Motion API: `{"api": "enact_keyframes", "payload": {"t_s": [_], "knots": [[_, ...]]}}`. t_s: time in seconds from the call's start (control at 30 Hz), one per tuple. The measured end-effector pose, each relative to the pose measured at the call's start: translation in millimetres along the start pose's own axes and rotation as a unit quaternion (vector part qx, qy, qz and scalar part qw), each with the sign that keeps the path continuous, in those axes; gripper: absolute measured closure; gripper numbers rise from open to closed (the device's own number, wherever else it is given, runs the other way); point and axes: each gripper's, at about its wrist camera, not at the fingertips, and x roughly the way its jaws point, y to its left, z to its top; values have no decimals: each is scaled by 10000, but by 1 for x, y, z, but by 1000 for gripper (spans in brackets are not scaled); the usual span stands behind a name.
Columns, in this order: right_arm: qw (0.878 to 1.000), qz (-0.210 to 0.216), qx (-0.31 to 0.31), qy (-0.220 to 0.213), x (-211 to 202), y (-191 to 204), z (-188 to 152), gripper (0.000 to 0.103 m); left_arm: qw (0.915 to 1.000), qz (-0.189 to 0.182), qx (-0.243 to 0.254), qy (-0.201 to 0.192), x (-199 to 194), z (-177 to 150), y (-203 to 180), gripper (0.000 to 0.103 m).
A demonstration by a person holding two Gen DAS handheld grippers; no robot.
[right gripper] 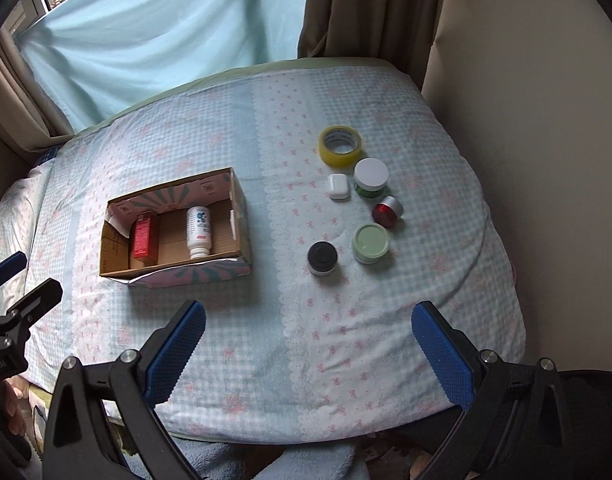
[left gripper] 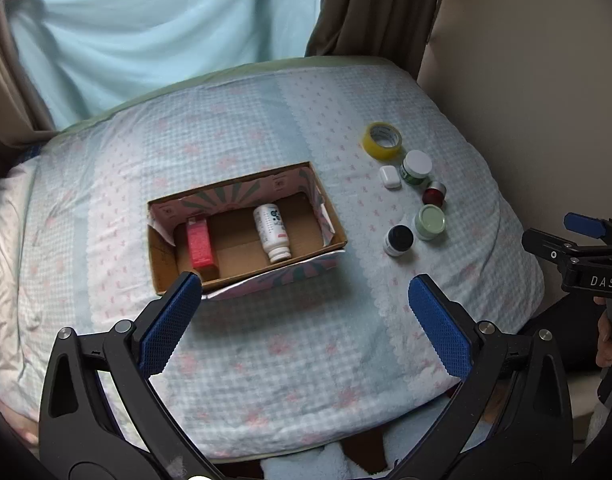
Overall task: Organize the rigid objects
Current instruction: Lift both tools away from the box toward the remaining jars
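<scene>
An open cardboard box (left gripper: 174, 256) (right gripper: 242, 216) sits on the bed and holds a red carton (left gripper: 200, 246) (right gripper: 144, 238) and a white bottle (left gripper: 272, 230) (right gripper: 198, 230). To its right lie a yellow tape roll (left gripper: 382, 140) (right gripper: 340, 146), a white case (left gripper: 390, 177) (right gripper: 338, 186), a white-lidded jar (left gripper: 416, 168) (right gripper: 370, 178), a red jar (left gripper: 434, 193) (right gripper: 387, 211), a green jar (left gripper: 429, 222) (right gripper: 370, 243) and a black-lidded jar (left gripper: 399, 240) (right gripper: 323, 258). My left gripper (left gripper: 304, 296) is open and empty in front of the box. My right gripper (right gripper: 308, 324) is open and empty, in front of the jars.
The bed (left gripper: 266, 360) (right gripper: 266, 340) has a checked blue cover with rounded edges. A pale blue cloth (left gripper: 146, 32) and brown curtain (left gripper: 370, 8) hang behind. A wall (right gripper: 526, 120) runs along the right. The other gripper shows at each view's edge (left gripper: 582, 256) (right gripper: 14, 312).
</scene>
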Motion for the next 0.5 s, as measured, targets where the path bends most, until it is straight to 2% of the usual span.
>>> {"api": "enact_keyframes", "payload": {"t_s": [0.13,0.27,0.5], "knots": [[9995,44,-296,-121,16,-46,14,0,9996,88,-268,9,21,0,-41,0],[9977,235,-635,-54,45,-87,35,0,9977,394,-540,48,47,-3,-83,0],[9933,286,-1113,137,100,-130,74,0,9929,699,-859,445,102,-12,-136,0]]}}
